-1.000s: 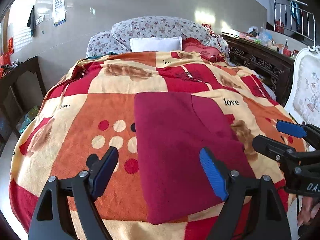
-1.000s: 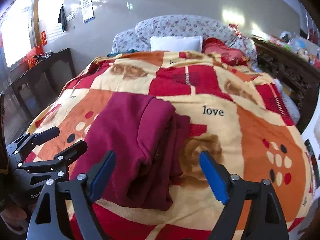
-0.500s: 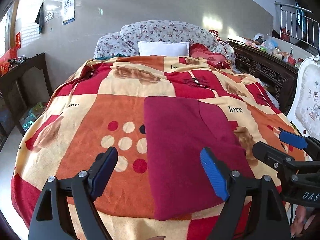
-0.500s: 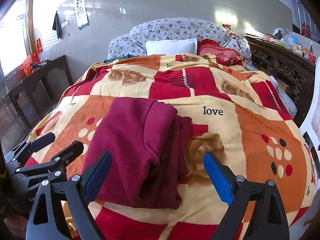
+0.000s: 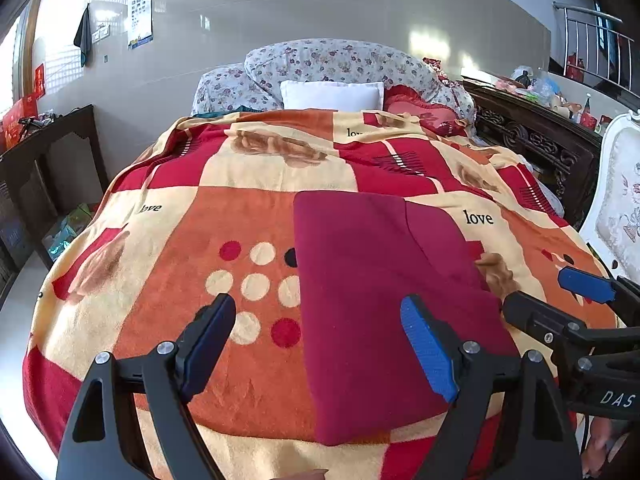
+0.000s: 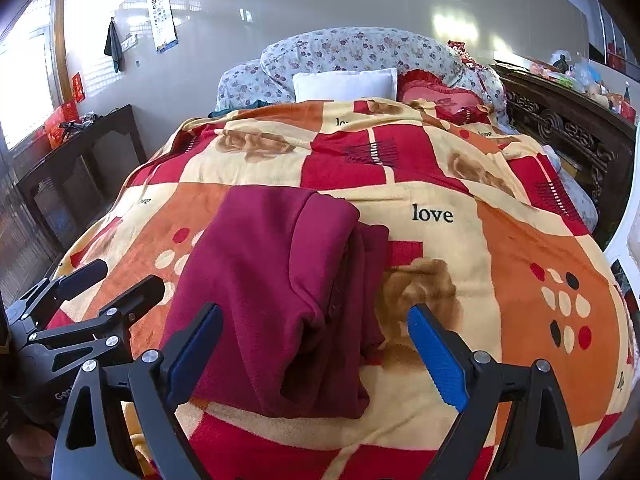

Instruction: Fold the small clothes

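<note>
- Bedroom ahead of me: a bed covered by a patchwork blanket [image 5: 256,220] in red, orange and cream takes up nearly all of both wrist views.
- My left gripper [image 5: 316,344] hangs above the near end of the bed with its blue-padded jaws spread wide; nothing sits between the pads, and they touch no cloth.
- My right gripper [image 6: 316,344] hangs the same way, jaws spread and holding nothing; the left wrist view shows it low on the right side [image 5: 560,300].
- Just beyond both grippers lies the maroon garment [image 5: 384,300], folded into a long rectangle flat on the blanket, its near edge close to the foot of the bed.
- From the right wrist view I see the garment's [image 6: 280,292] right side is a stack of layers, with a narrower flap poking out along that edge.
- Beside the garment on its right, the blanket carries the word "love" and a brown rose print; on its left, a cluster of coloured dots.
- Farther back, a white pillow [image 5: 332,94] leans against floral bedding [image 5: 332,58], with a red cushion [image 5: 420,110] next to it.
- Dark carved wooden furniture [image 5: 532,140] runs along the right side of the bed, and a dark side table [image 5: 52,148] stands on the left.
- An eye chart [image 5: 140,8] hangs on the grey back wall.
</note>
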Motion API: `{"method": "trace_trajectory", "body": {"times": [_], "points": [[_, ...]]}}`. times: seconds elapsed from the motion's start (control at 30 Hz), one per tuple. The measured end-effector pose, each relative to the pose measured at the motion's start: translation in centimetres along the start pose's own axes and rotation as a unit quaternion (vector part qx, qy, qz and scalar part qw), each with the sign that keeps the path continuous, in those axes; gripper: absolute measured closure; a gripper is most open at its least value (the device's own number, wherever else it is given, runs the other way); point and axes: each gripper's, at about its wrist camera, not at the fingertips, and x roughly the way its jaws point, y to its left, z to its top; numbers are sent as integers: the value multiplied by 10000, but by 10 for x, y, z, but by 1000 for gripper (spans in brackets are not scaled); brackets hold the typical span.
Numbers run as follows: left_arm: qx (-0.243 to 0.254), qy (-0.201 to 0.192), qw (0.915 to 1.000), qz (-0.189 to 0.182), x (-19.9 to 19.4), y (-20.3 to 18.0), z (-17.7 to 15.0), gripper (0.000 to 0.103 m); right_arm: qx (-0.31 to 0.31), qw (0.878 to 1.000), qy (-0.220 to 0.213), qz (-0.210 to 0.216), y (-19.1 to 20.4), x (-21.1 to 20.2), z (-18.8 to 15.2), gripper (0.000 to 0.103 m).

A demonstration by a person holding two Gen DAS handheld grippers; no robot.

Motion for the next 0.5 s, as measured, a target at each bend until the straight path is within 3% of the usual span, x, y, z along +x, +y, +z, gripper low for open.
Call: {"method": "trace_trajectory", "body": {"times": [0.5], "points": [[8, 4, 10000, 13, 2, 0, -1, 19, -43, 9999, 127, -5, 4, 8, -2, 7]]}}
